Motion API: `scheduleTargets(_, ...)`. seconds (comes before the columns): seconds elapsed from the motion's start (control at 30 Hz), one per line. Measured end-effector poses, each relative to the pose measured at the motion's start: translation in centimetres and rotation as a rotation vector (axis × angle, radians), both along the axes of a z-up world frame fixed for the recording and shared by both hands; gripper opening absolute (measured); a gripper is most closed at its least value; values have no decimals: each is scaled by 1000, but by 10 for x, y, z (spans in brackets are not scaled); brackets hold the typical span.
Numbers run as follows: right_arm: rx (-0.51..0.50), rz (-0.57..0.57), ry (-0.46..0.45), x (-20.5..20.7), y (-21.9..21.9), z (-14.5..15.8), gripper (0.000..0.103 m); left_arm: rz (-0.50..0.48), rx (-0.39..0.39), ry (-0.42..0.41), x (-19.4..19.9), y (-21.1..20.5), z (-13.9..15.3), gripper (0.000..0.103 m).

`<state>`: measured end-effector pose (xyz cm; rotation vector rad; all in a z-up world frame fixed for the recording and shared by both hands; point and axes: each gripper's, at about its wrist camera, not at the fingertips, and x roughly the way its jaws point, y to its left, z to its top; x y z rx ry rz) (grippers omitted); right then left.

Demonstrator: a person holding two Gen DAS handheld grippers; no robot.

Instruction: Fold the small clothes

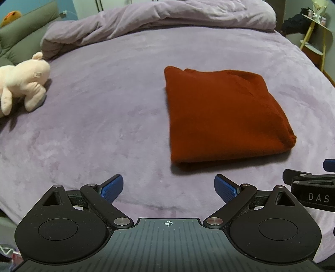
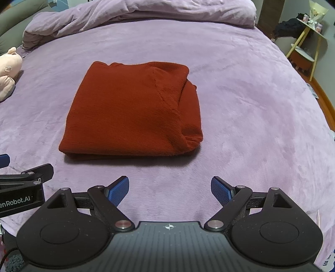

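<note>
A red sweater (image 2: 129, 110) lay folded into a neat, roughly square bundle on the bed (image 2: 240, 100), resting flat on the purple plush cover near the middle. Its folded layers showed along the right edge, where a rounded fold bulged slightly, and a thin shadow ran under the near edge. The right tongs (image 2: 169, 191) hung just short of that near edge, their 2 blue pads spread wide apart with only bare cover between them, touching nothing. The left tongs (image 1: 168, 189) hung beside them on the left, also spread wide and empty, with the sweater ahead and off to their right. Each camera caught a black part of the other tool at the edge of its view. A bunched purple duvet (image 1: 159, 18) lay heaped across the far end of the bed. A pale pink plush toy (image 1: 23, 80) lay on its side at the left edge of the bed, well apart from the sweater. Beyond the far right corner stood a small yellow shelf (image 2: 307, 41) with dark items on it.
</note>
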<state>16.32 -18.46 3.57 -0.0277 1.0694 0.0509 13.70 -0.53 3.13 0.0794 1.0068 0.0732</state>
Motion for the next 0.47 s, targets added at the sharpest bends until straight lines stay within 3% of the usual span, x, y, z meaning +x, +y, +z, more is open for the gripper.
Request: scheduleTargets(0.47,-12,-4,-9,1,-2,-1,86,-19,-7,7,1,-1,1,97)
